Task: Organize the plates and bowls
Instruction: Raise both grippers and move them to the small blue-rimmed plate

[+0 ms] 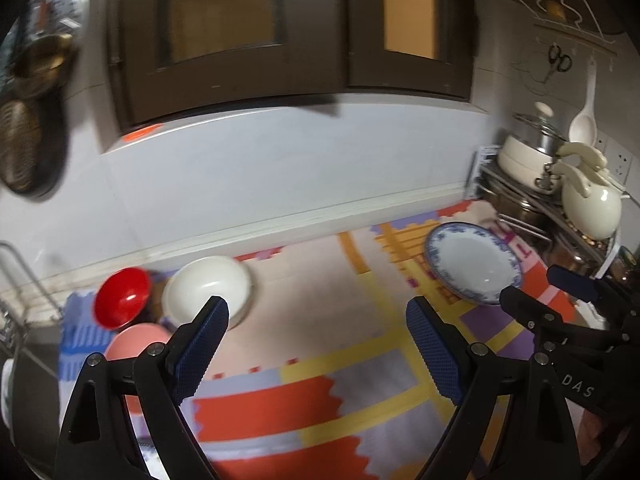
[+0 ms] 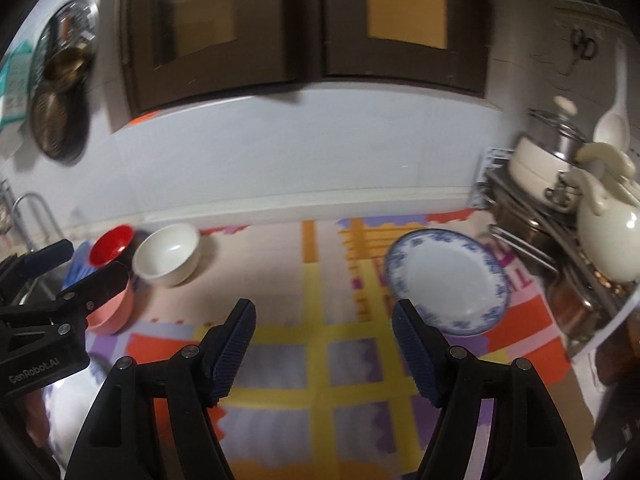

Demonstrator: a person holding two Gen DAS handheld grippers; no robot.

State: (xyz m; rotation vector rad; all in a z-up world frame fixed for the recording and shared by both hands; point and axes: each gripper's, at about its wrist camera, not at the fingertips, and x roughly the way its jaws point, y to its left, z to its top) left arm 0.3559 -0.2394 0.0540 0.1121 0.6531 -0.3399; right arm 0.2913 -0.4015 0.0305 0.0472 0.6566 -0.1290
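On the colourful mat (image 1: 304, 400) a blue-rimmed white plate (image 1: 472, 264) (image 2: 444, 280) lies at the right. At the left stand a white bowl (image 1: 206, 288) (image 2: 166, 256), a red bowl (image 1: 122, 298) (image 2: 110, 244) tilted behind it, and a pink bowl (image 1: 136, 340) (image 2: 114, 312) in front. My left gripper (image 1: 317, 308) (image 2: 86, 262) hangs open and empty above the mat, just right of the bowls. Open too, with nothing between its fingers, my right gripper (image 2: 324, 308) (image 1: 536, 284) hovers left of the plate's near edge.
A metal rack (image 2: 520, 240) at the right holds a cream kettle (image 2: 608, 236) and a lidded pot (image 2: 540, 160). A tiled wall (image 1: 280, 168) closes the back. A wire rack (image 1: 16, 280) stands at the far left. Part of a pale dish (image 2: 68, 408) shows at the lower left.
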